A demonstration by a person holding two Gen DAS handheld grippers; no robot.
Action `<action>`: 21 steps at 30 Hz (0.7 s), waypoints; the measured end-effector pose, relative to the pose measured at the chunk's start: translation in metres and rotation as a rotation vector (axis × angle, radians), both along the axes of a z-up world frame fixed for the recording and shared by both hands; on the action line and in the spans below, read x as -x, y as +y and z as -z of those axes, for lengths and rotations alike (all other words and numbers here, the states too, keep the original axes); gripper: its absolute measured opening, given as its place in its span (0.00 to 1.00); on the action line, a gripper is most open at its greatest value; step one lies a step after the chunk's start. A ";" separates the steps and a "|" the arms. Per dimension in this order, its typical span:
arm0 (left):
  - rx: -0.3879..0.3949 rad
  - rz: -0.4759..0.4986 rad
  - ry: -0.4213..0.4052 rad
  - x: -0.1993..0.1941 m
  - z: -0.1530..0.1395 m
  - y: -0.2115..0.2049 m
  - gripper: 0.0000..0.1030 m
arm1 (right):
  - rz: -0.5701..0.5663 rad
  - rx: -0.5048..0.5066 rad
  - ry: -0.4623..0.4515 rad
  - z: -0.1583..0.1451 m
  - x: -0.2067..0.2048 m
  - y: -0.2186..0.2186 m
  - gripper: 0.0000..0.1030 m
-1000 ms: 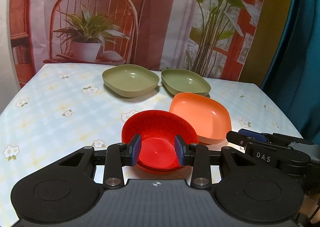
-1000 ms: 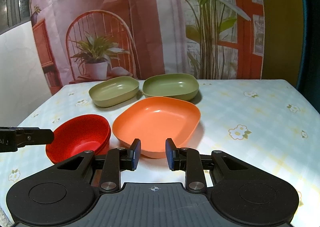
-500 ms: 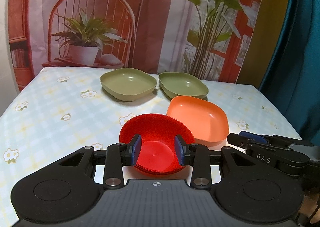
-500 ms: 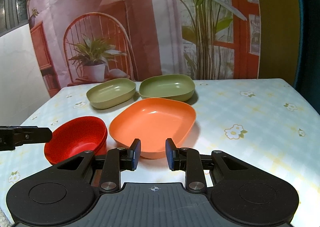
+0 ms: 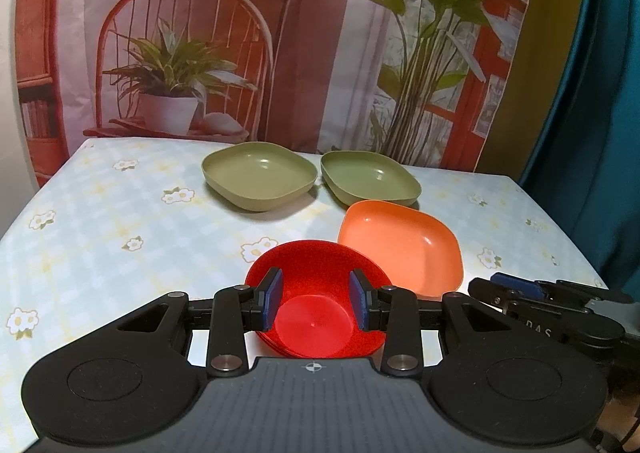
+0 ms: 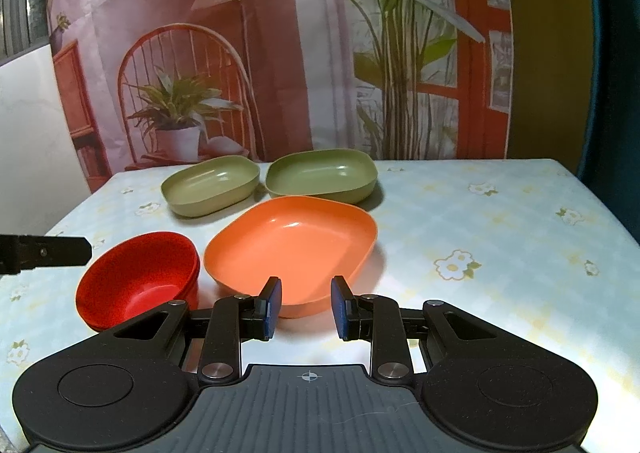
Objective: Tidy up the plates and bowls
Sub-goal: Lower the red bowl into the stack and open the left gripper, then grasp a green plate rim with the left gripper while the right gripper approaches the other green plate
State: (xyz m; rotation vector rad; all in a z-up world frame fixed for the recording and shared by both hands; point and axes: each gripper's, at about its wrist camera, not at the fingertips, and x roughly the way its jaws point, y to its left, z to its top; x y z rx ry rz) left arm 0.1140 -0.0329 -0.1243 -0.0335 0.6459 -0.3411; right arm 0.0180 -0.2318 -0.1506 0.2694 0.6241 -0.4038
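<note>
Both claws sit partly apart and I see nothing clamped. My left claw (image 5: pixel 316 305) frames the red bowl (image 5: pixel 320 309) near the surface's (image 5: pixel 100 237) front edge; whether its pads touch the bowl I cannot tell. My right claw (image 6: pixel 306 307) hovers at the orange plate's (image 6: pixel 296 249) near rim, gripping nothing. Two green dishes (image 6: pixel 210 187) (image 6: pixel 322 177) sit side by side toward the back edge.

A staged home dining spot, not a true room. The table (image 5: pixel 100 221) wears a flowered cloth, and behind it hangs a printed backdrop (image 5: pixel 280 33) of a chair and plants, beside a teal curtain (image 5: pixel 600 133).
</note>
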 end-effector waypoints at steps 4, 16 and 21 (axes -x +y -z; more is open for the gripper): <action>0.007 -0.012 0.012 -0.004 0.002 0.005 0.37 | 0.006 0.001 0.015 0.002 -0.001 -0.002 0.24; -0.005 -0.052 0.023 -0.029 0.000 0.022 0.37 | -0.073 0.046 0.007 -0.014 -0.038 -0.001 0.24; -0.006 -0.080 0.014 -0.056 -0.009 0.034 0.37 | -0.110 0.041 -0.028 -0.030 -0.069 -0.013 0.24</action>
